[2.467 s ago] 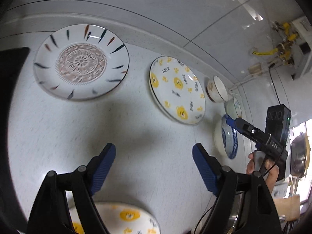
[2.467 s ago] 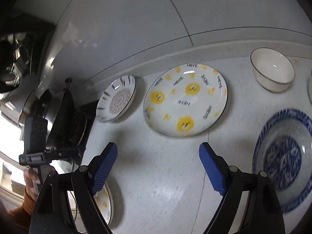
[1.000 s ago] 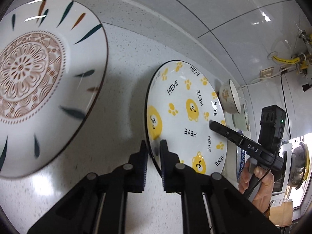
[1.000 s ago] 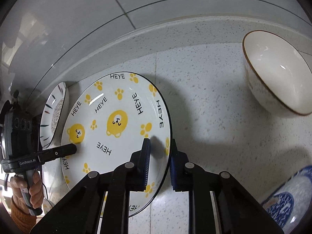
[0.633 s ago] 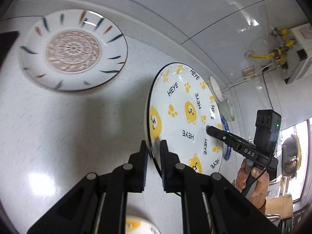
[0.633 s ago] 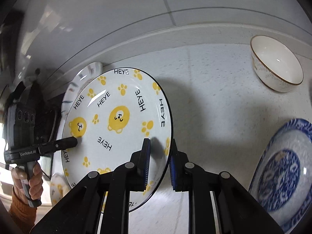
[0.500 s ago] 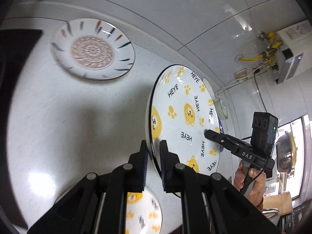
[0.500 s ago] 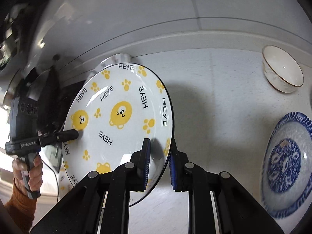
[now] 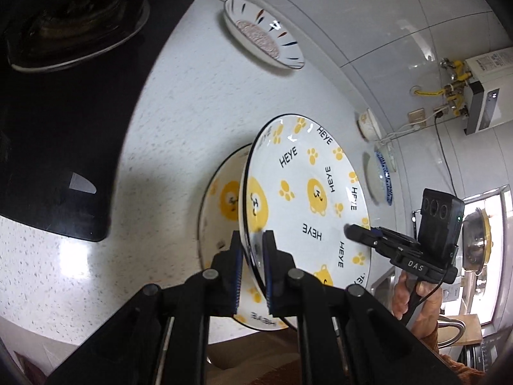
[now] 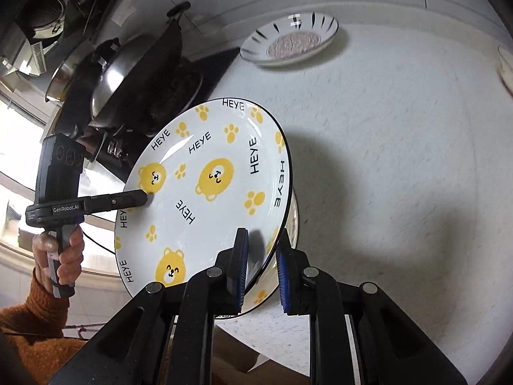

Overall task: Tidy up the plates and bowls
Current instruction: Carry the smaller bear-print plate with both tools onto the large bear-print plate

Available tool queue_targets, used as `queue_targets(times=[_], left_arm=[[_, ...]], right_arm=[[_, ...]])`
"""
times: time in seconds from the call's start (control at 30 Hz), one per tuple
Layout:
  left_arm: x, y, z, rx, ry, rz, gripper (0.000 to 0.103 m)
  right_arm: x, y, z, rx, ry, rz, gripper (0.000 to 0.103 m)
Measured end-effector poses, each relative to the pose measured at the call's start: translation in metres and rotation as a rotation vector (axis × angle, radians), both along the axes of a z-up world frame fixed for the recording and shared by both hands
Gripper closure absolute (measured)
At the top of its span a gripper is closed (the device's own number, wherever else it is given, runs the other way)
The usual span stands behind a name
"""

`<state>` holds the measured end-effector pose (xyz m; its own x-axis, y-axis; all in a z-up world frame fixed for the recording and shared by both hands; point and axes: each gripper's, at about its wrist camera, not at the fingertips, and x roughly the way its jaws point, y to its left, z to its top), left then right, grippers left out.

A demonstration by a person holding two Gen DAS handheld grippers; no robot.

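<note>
Both grippers hold one large white plate with yellow bears and HEYE lettering (image 9: pixel 307 199) (image 10: pixel 211 192) by opposite rims, tilted above the counter. My left gripper (image 9: pixel 251 250) is shut on its left rim; my right gripper (image 10: pixel 261 256) is shut on its right rim. Each gripper shows in the other's view: the right one (image 9: pixel 349 231), the left one (image 10: pixel 144 197). Right under the held plate lies a second matching bear plate (image 9: pixel 221 202) (image 10: pixel 293 221) near the counter's front edge.
A plate with a brown mandala centre (image 9: pixel 263 35) (image 10: pixel 291 43) sits at the back by the wall. A black stove with a pan (image 9: pixel 64 64) (image 10: pixel 138 80) is on the left. A blue patterned plate (image 9: pixel 383 179) and a small bowl (image 9: pixel 368 125) lie to the right.
Both grippers closed on the bear plate's rims, lifted it off the counter and carried it back toward the front edge, over the second bear plate.
</note>
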<state>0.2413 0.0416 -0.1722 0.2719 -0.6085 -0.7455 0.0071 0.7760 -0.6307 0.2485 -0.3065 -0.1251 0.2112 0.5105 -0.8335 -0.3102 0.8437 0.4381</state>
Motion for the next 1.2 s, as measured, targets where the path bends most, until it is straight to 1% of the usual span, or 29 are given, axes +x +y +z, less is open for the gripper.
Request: queue_targets(times=[0.13,0.23,0.33,0.43,0.6,0.73,0.97,1.07,1.13,1.2], left_arm=[[-0.001,0.001,-0.016,0.010,0.018,-0.010,0.092],[-0.002,-0.002,-0.023,0.031,0.019,-0.028,0.092],[-0.001,-0.002,-0.025,0.014,0.018,-0.027,0.092],[0.001,-0.005,-0.023,0.034,0.005,-0.038,0.092],[0.011,-0.013,-0.019,0.057,0.012,-0.058,0.091],[0.014,-0.016,-0.015,0.107,0.010,-0.079,0.089],[0.018,-0.018,-0.010,0.148,0.010,-0.105,0.089],[0.016,-0.025,-0.007,0.183,0.003,-0.133,0.087],[0.014,-0.030,-0.005,0.202,-0.001,-0.151,0.083],[0.012,-0.034,-0.003,0.224,-0.007,-0.163,0.082]], right_arm=[[0.000,0.010,-0.017,-0.002,0.032,-0.028,0.087],[-0.002,0.015,-0.021,-0.016,0.031,-0.041,0.087],[-0.001,0.014,-0.022,-0.019,0.023,-0.057,0.087],[-0.006,0.015,-0.022,-0.018,0.014,-0.069,0.088],[-0.014,0.013,-0.021,-0.017,0.013,-0.089,0.088],[-0.020,0.006,-0.018,-0.011,0.025,-0.101,0.087],[-0.018,0.003,-0.021,0.010,0.055,-0.116,0.088],[-0.017,0.003,-0.020,-0.001,0.055,-0.116,0.087],[-0.018,0.002,-0.019,-0.009,0.054,-0.120,0.087],[-0.017,0.002,-0.018,-0.007,0.057,-0.124,0.087]])
